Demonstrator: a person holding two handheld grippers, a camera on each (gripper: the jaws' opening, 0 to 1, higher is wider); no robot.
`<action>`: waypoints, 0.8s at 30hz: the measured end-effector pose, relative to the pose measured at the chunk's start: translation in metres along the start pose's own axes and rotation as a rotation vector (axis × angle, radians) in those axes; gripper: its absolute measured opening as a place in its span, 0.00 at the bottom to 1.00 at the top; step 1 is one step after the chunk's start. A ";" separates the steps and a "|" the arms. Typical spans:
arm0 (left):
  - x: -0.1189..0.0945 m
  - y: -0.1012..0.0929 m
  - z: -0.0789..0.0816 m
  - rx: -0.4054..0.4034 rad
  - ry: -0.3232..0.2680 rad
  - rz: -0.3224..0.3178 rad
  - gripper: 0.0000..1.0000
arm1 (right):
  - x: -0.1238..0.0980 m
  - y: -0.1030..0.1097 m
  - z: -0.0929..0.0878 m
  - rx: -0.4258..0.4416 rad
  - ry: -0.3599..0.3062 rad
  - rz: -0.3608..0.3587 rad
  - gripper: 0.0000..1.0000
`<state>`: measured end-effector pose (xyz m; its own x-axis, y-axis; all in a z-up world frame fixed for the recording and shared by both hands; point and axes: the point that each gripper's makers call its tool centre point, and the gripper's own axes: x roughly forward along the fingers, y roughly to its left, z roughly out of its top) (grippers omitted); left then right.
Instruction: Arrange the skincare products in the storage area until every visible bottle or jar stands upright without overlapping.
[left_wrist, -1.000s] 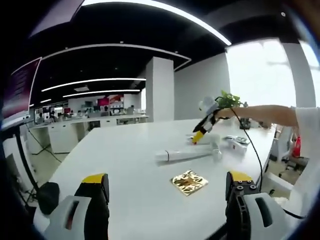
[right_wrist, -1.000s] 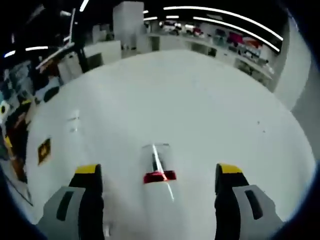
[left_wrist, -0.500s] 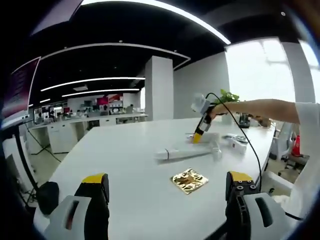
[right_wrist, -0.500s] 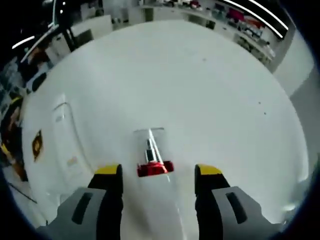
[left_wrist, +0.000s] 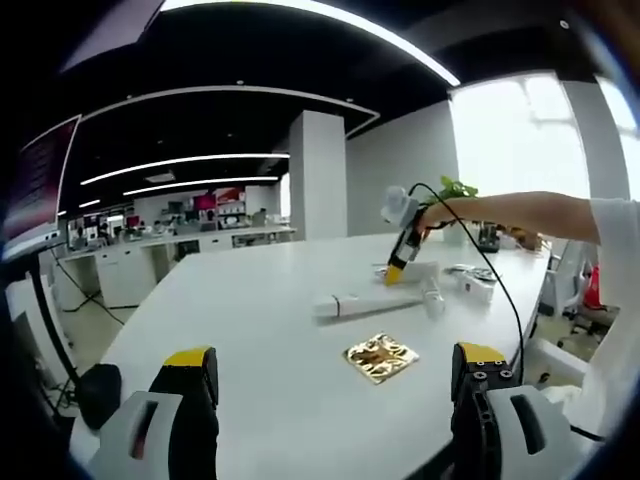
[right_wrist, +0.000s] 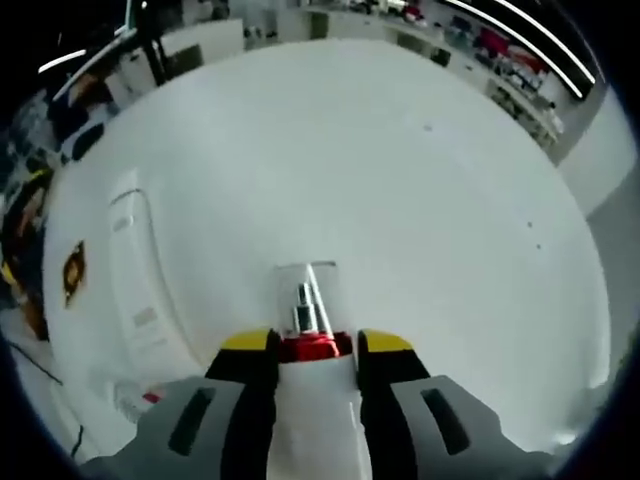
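Note:
In the right gripper view my right gripper (right_wrist: 308, 345) is shut on a white spray bottle (right_wrist: 308, 300) that lies on the white table (right_wrist: 400, 180); the jaws press its sides at the red collar, and its clear cap points away from me. A long white tube (right_wrist: 135, 280) lies flat to the left, with a gold sachet (right_wrist: 73, 270) beyond it. In the left gripper view my left gripper (left_wrist: 335, 360) stands open over the table's near edge, nothing between its jaws. Farther off lie the white tube (left_wrist: 365, 302) and gold sachet (left_wrist: 380, 357). The right gripper (left_wrist: 403, 258) points down at the table behind them.
A person's arm (left_wrist: 520, 215) reaches in from the right holding the right gripper, its cable hanging down. Small white items (left_wrist: 470, 283) lie near the table's far right edge, and a plant (left_wrist: 458, 195) stands behind. Desks and a pillar (left_wrist: 318, 175) fill the office beyond.
The right gripper's jaws have come together from wide apart onto the bottle's red collar, and its camera has moved closer. The left gripper has stayed put and open.

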<state>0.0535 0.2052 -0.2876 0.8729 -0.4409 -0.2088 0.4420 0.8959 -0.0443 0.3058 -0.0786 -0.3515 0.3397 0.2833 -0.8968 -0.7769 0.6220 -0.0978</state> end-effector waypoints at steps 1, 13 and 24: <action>0.000 0.000 0.001 -0.002 -0.004 -0.001 0.99 | 0.000 0.000 0.000 0.003 -0.002 0.002 0.30; -0.001 0.003 0.002 -0.008 -0.006 0.009 0.99 | -0.001 -0.008 0.002 0.053 0.055 -0.019 0.28; -0.003 0.004 0.003 -0.004 -0.007 0.018 0.99 | -0.037 -0.015 0.036 0.138 -0.153 -0.021 0.28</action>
<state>0.0531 0.2098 -0.2841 0.8822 -0.4248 -0.2031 0.4251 0.9041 -0.0445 0.3238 -0.0723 -0.3013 0.4396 0.3706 -0.8181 -0.6926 0.7198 -0.0461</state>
